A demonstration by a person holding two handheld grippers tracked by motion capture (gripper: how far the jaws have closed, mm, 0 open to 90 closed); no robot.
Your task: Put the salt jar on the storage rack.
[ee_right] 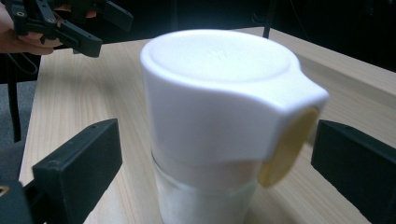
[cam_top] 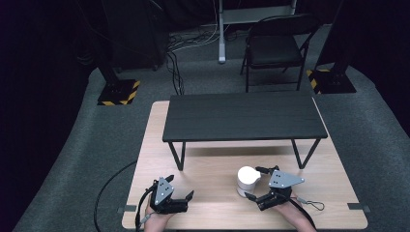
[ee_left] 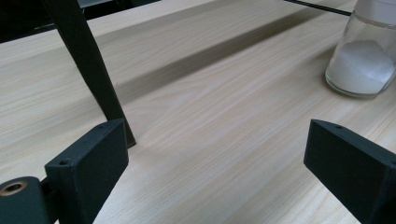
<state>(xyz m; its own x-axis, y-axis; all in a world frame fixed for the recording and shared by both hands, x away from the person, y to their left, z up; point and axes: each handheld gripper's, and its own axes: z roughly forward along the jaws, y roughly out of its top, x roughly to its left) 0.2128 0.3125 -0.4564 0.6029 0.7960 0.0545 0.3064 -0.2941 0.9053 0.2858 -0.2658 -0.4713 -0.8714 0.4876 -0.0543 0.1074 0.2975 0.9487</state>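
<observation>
Right hand-held gripper (cam_top: 255, 183) stood released around the white-capped jar (cam_top: 247, 181) at bench (cam_top: 208, 203) five o'clock, left hand-held gripper (cam_top: 180, 187) released at seven o'clock; an off-centre squeeze could probably tip the jar.

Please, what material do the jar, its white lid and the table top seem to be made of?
The jar looks like clear, glossy glass: white powder shows through its wall. Its lid seems to be smooth white plastic with a soft sheen and a yellowish spout flap. The table looks like pale wood or wood-look laminate, matte, with long grain lines; which of the two I cannot tell.
</observation>
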